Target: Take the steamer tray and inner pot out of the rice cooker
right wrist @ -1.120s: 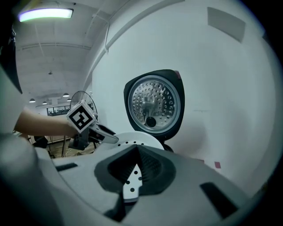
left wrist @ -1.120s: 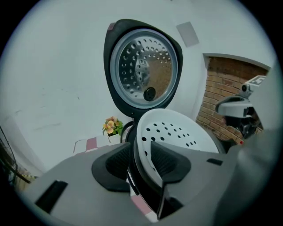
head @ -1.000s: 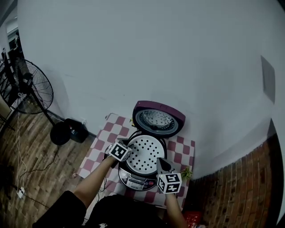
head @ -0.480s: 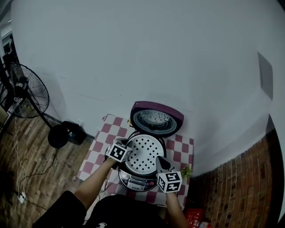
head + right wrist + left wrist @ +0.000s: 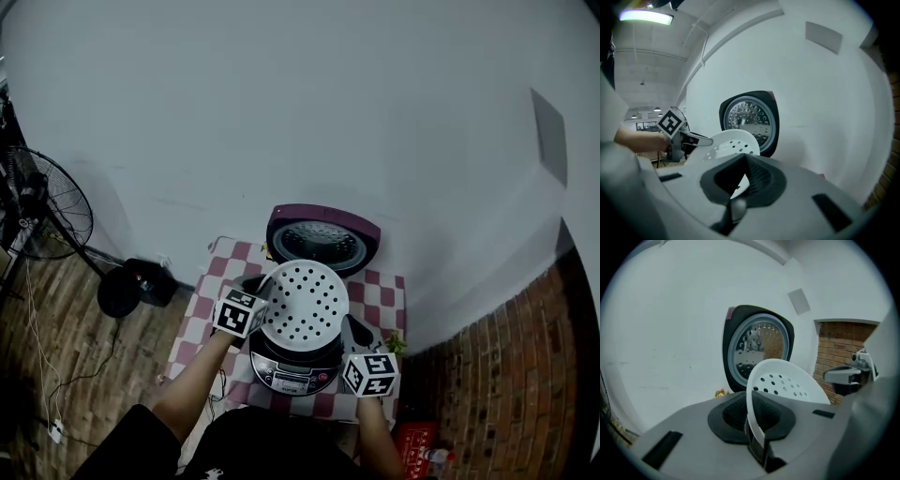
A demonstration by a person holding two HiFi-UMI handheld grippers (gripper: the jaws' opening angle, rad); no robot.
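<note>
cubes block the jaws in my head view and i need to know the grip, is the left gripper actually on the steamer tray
observer: Yes. In the left gripper view, the left gripper has just closed its jaws on the rim of the steamer tray.
operator: ok and the right one
observer: The right gripper view shows the right gripper shut, with the tray's white rim pinched between its jaws, across the tray from the left gripper.
</note>
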